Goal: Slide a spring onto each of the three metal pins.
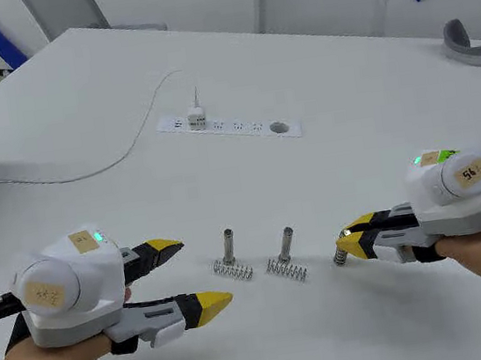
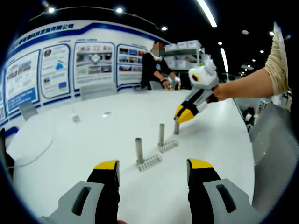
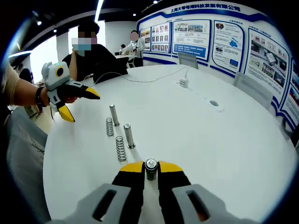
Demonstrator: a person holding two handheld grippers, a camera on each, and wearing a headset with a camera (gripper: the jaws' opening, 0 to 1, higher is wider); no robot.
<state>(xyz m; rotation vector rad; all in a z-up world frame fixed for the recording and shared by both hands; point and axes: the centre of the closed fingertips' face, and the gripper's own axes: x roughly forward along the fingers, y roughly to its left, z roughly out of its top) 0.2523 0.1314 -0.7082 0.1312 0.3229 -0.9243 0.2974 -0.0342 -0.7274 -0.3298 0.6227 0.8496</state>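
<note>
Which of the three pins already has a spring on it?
The right-hand pin, held in the right gripper: coils wrap its shaft. The other two pins stand bare, their springs lying on the table beside them.

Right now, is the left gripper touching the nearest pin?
Apart. The head view shows bare table between the left gripper and the nearest pin.

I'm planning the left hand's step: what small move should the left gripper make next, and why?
Probably lower the open left gripper onto the nearest spring and close on it: it lies flat beside a bare pin, while the right gripper is closed around the third pin, which already wears its spring.
</note>
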